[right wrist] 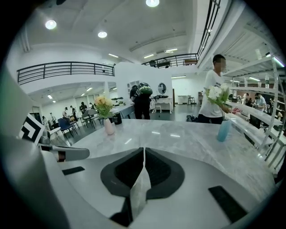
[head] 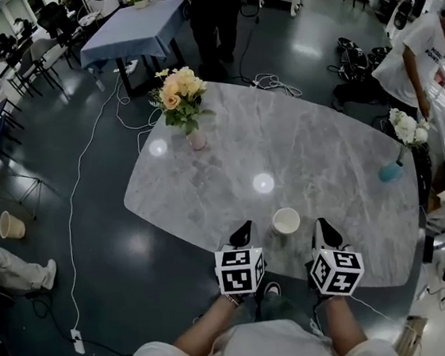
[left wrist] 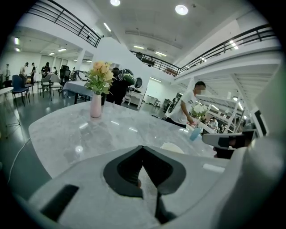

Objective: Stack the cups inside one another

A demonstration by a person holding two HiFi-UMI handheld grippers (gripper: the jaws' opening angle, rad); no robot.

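- Your left gripper (head: 243, 233) and right gripper (head: 325, 232) both have their jaws pressed together, holding nothing.
- Between them stands the cream paper cup (head: 286, 220), near the front edge of the grey marble table (head: 307, 147); bare marble stretches beyond.

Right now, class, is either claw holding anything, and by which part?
Nothing: left claw and right claw are shut empty; the white cup stands free.
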